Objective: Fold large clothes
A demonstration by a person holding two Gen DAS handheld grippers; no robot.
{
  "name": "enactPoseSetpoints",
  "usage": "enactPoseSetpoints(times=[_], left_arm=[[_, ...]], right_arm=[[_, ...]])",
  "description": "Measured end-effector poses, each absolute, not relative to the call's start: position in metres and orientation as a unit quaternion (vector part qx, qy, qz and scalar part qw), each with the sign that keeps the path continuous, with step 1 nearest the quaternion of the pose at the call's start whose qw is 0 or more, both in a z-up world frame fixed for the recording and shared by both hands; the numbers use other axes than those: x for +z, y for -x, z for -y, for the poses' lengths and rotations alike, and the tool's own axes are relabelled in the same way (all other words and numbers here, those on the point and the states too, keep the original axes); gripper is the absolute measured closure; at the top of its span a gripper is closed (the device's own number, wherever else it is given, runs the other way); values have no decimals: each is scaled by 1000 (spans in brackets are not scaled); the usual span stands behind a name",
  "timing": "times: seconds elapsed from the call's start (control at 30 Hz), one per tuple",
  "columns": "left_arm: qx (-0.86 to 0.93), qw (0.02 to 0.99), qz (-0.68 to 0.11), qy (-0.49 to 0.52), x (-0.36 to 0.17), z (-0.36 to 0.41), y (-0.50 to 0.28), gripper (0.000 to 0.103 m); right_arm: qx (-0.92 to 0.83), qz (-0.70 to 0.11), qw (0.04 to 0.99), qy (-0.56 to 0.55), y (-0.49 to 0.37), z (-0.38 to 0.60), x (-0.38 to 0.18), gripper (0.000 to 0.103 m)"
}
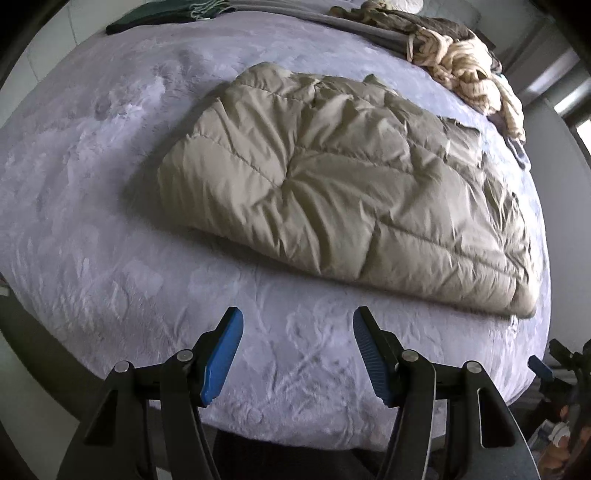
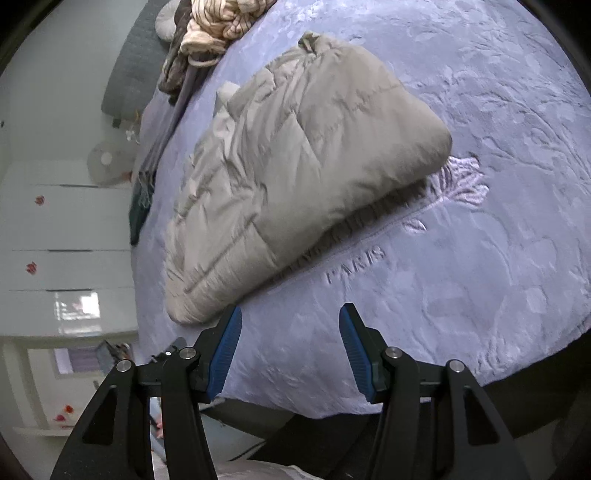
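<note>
A beige quilted puffer garment (image 1: 332, 192) lies folded into a thick rectangle on the lavender plush bedspread (image 1: 92, 229). My left gripper (image 1: 298, 325) hangs open above the bed's near edge, short of the garment's front fold, with nothing between its blue pads. In the right wrist view the same garment (image 2: 288, 177) lies slantwise, one corner close to the left fingertip. My right gripper (image 2: 290, 321) is open over the bedspread (image 2: 480, 258) beside that corner, and holds nothing.
A heap of cream and brown clothes (image 1: 461, 62) sits at the far right of the bed, and dark green fabric (image 1: 162, 14) at the far edge. White drawers (image 2: 66, 229) stand left of the bed. The other gripper's blue tip (image 1: 541, 367) shows at the right.
</note>
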State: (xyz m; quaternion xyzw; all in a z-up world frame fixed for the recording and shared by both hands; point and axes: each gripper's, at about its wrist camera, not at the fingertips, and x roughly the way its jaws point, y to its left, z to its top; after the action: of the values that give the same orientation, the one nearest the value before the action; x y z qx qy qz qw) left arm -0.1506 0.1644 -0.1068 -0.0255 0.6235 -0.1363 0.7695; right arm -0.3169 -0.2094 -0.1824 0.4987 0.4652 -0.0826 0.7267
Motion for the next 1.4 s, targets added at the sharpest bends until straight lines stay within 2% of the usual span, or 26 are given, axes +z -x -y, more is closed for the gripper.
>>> enactPoseSetpoints(times=[0.13, 0.17, 0.2, 0.23, 0.53, 0.67, 0.77, 1.4], left_arm=[[-134, 777, -615, 5, -96, -167, 154, 39], [-132, 778, -615, 2, -95, -168, 153, 33], [-130, 778, -614, 1, -94, -170, 152, 12], [-127, 782, -610, 0, -91, -172, 151, 2], [-111, 795, -596, -17, -90, -192, 121, 2], [-105, 798, -592, -31, -91, -197, 100, 1], [-110, 797, -592, -45, -92, -201, 78, 1], [-155, 769, -618, -48, -129, -210, -1, 1]], right_arm=[[-85, -476, 728, -485, 311, 203, -183, 40], [-85, -478, 729, -482, 308, 202, -183, 39], [-85, -481, 730, -478, 304, 200, -183, 38], [-85, -484, 731, -473, 299, 198, -183, 36], [-76, -499, 743, -439, 245, 167, -178, 28], [-78, -500, 747, -431, 219, 150, -176, 28], [-81, -500, 750, -424, 201, 140, -174, 16], [-127, -526, 786, -299, 113, 68, -167, 14]])
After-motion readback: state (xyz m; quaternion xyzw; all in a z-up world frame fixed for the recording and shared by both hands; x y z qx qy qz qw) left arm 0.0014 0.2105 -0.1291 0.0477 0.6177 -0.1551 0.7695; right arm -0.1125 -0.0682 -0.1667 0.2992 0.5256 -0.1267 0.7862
